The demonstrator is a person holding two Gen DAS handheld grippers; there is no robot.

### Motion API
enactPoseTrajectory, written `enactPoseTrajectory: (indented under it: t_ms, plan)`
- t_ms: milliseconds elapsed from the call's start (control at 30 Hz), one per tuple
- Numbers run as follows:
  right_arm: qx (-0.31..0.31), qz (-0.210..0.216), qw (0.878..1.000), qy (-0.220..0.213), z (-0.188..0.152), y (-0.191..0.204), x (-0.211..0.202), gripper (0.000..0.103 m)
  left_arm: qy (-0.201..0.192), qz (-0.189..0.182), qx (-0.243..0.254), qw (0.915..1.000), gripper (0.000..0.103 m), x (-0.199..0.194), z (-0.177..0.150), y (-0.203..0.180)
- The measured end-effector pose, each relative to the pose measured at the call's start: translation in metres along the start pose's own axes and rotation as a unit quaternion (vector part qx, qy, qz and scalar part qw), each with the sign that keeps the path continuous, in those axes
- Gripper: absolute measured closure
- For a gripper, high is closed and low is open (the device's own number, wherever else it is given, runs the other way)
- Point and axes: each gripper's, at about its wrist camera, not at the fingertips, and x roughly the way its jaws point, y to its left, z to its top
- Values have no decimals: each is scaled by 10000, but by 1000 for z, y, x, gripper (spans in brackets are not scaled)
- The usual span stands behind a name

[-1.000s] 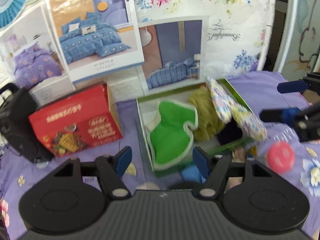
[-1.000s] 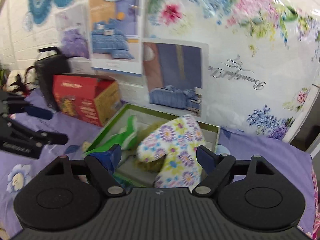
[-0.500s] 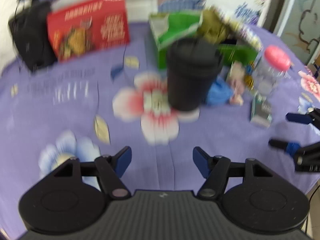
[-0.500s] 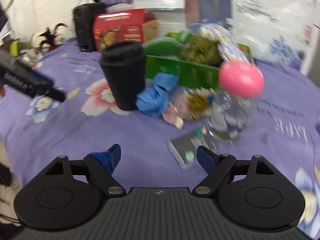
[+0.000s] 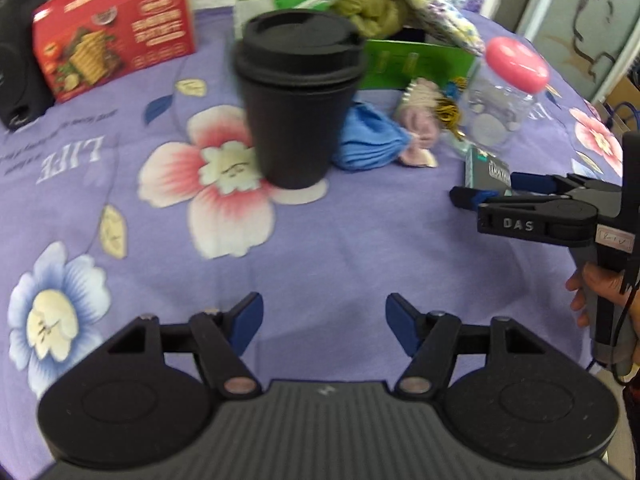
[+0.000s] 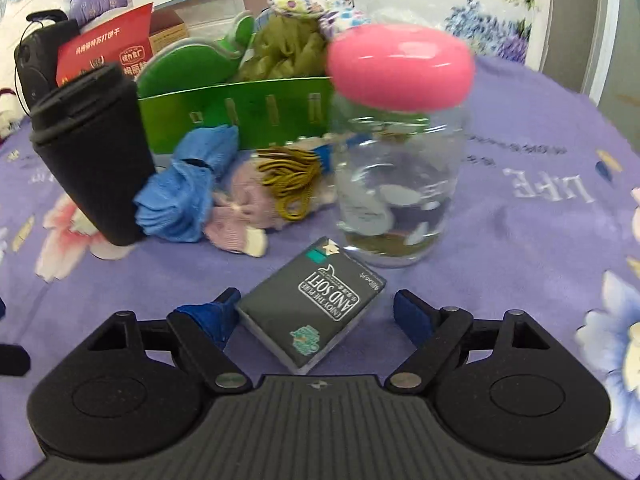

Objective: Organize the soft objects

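While both tongs hang over the purple flowered cloth (image 5: 320, 248), each pair of blue-padded jaws is seen standing apart with nothing clamped. Between the jaws of the right tongs (image 6: 316, 312) one flat dark tissue pack (image 6: 312, 312) is seen lying on the cloth, glossy and rectangular; whether the left pad touches its corner cannot be told. Just ahead of that pack stands one clear plastic jar (image 6: 396, 184) with a smooth pink lid. Ahead and to the left, three loose soft things are counted: one crumpled blue cloth (image 6: 184, 196), one pink knitted piece (image 6: 240, 208) and one coil of mustard cord (image 6: 292, 176). Behind them sits one green box (image 6: 240, 116), holding one green felt shape, one olive mesh puff and one floral fabric piece (all sticking up above the rim). Ahead of the left tongs (image 5: 324, 320) stands one matte black lidded cup (image 5: 296, 96), tapered, with the blue cloth touching its right side. One red carton (image 5: 112, 32) lies further off to the left.
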Motion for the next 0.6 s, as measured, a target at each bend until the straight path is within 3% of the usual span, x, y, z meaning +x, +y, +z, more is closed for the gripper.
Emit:
enactPoseTrajectory:
  t_ms: [100, 200, 267, 433, 500, 600]
  plan:
    - [141, -389, 9991, 61, -10, -34, -12, 33, 50, -93, 98, 9999, 35, 6, 3, -8]
    - [688, -903, 9935, 18, -23, -83, -30, 33, 60, -231, 209, 9995, 35, 8, 5, -16]
    - [1026, -1032, 9893, -124, -31, -105, -46, 33, 8, -430, 351, 9985, 35, 8, 8, -26]
    - [1815, -62, 9819, -535, -42, -126, -65, 33, -334, -738, 964, 9920, 35, 5, 34, -64]
    - [2085, 314, 9763, -485, -42, -126, -56, 32, -483, -793, 1176, 9887, 35, 8, 51, -78]
    - [2117, 419, 9751, -517, -41, -125, -53, 32, -515, -891, 1332, 9857, 35, 23, 79, -89]
